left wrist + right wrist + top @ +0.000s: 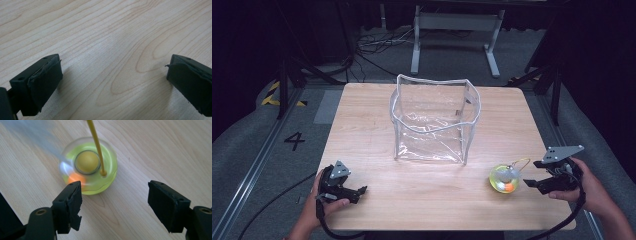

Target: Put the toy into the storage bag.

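Observation:
A clear plastic bag (434, 120) with white trim stands upright and open-topped at the middle of the wooden table (362, 125). A small round see-through container (504, 179), yellow-green with an orange spot and a thin yellow loop, lies at the front right. My right gripper (530, 182) is open just right of it, jaws pointing at it. In the right gripper view the container (88, 166) sits just beyond the spread fingertips (72, 202). My left gripper (361, 190) rests open at the front left over bare wood, its pads (45, 82) wide apart.
The table ends close behind both hands at the front edge. Beyond the far edge a grey metal stand (457, 30) and loose cables (377, 45) lie on the floor. A "4" mark (294, 140) is on the floor at the left.

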